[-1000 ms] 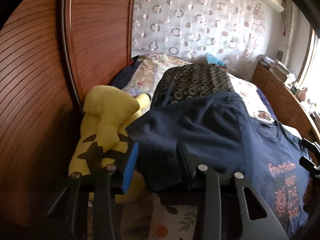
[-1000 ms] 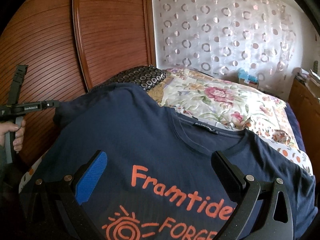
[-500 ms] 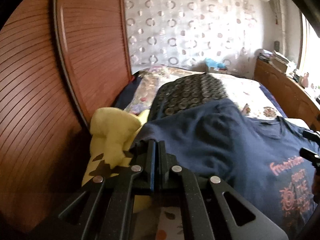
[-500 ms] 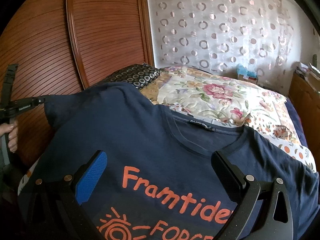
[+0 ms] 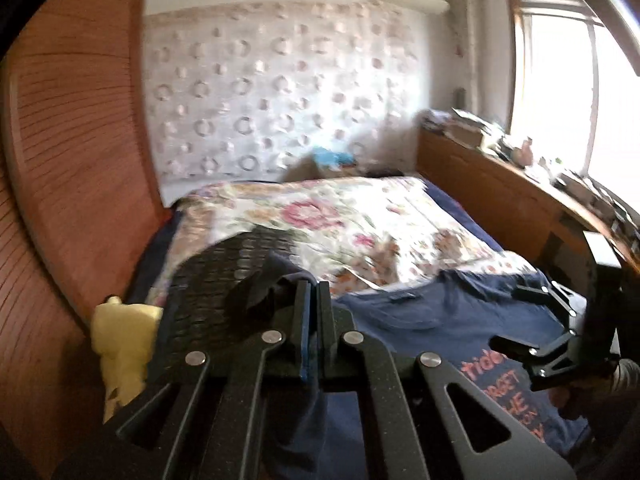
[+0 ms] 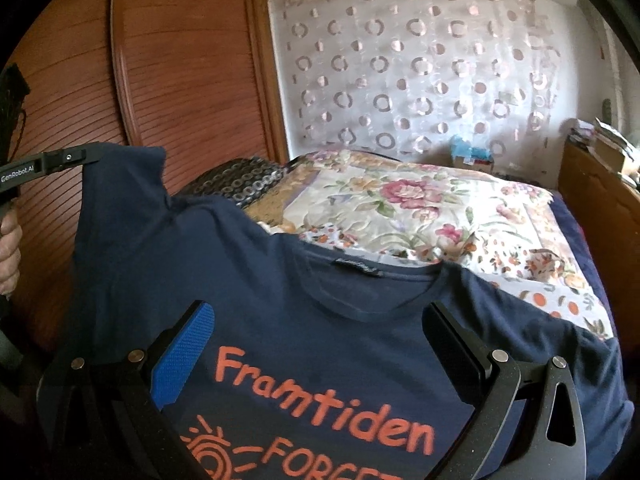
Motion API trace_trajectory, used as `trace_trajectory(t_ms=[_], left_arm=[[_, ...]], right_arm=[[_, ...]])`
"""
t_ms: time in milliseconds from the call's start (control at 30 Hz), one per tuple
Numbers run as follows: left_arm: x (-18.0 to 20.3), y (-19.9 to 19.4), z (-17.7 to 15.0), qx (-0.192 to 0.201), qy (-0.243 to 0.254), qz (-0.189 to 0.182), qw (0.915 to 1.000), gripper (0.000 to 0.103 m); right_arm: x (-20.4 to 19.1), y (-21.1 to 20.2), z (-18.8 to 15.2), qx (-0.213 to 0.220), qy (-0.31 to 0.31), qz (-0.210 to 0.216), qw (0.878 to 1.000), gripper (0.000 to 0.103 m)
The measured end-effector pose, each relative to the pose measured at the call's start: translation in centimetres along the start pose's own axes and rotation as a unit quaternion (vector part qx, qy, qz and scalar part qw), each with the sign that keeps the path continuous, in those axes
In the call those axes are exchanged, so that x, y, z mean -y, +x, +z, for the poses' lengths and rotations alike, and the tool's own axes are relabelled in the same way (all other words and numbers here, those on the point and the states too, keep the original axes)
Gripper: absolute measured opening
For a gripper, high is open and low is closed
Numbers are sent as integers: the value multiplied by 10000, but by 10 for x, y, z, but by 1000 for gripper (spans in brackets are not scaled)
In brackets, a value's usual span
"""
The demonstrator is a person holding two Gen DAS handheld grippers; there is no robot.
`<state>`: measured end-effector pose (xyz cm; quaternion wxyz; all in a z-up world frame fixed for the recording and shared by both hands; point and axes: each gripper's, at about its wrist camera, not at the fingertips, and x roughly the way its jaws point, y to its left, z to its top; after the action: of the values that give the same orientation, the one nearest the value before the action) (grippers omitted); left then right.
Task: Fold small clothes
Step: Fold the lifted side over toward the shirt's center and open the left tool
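Folding sleeve toward 3 o'clock: left gripper clamped on it, carry over print, keep low. Right gripper jaws apart, empty, above shirt.

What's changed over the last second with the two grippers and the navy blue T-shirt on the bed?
The left gripper closed on the sleeve of the navy blue T-shirt with orange print and lifted it up off the bed. The right gripper stayed open above the shirt's chest, and the rest of the shirt kept lying on the floral bedspread.
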<state>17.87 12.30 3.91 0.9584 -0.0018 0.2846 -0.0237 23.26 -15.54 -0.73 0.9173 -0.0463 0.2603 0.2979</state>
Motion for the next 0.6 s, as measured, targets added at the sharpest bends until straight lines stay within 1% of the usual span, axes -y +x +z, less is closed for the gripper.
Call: trace_trajectory(t_ms=[67, 133, 167, 200, 267, 367, 400, 433, 467, 500, 600], left_arm=[[6, 6, -2, -87, 68, -11, 9999, 4], [6, 8, -4, -129, 62, -117, 9998, 19], [4, 7, -6, -110, 23, -130, 9999, 31], [3, 5, -7, -95, -21, -119, 9999, 40], [-2, 3, -8, -103, -87, -122, 9998, 44], [-9, 0, -13, -146, -99, -15, 9998, 51], [-8, 1, -15, -172, -98, 35, 9998, 59], [-12, 0, -18, -186, -117, 52, 9997, 65], [-13, 0, -20, -194, -141, 62, 9997, 75], [-13, 0, -22, -201, -161, 64, 9996, 78], [-14, 0, -30, -219, -188, 135, 9995, 78]], right_arm=[[-2, -2, -3, -13, 28, -40, 10000, 103], [-5, -2, -7, -22, 19, -68, 10000, 103], [-8, -3, -7, -32, 14, -77, 10000, 103], [-11, -2, -8, -48, 10, -81, 10000, 103], [-14, 1, -5, -80, 13, -68, 9999, 103], [-22, 6, -5, -113, 13, -10, 9999, 103], [-26, 9, -5, -129, -2, 12, 9999, 103], [-26, 10, -4, -134, -15, 26, 9999, 103], [-28, 12, -4, -149, -31, 39, 9999, 103], [-29, 14, -4, -123, -52, 98, 9999, 103], [-30, 18, -2, -173, -84, 105, 9998, 103]])
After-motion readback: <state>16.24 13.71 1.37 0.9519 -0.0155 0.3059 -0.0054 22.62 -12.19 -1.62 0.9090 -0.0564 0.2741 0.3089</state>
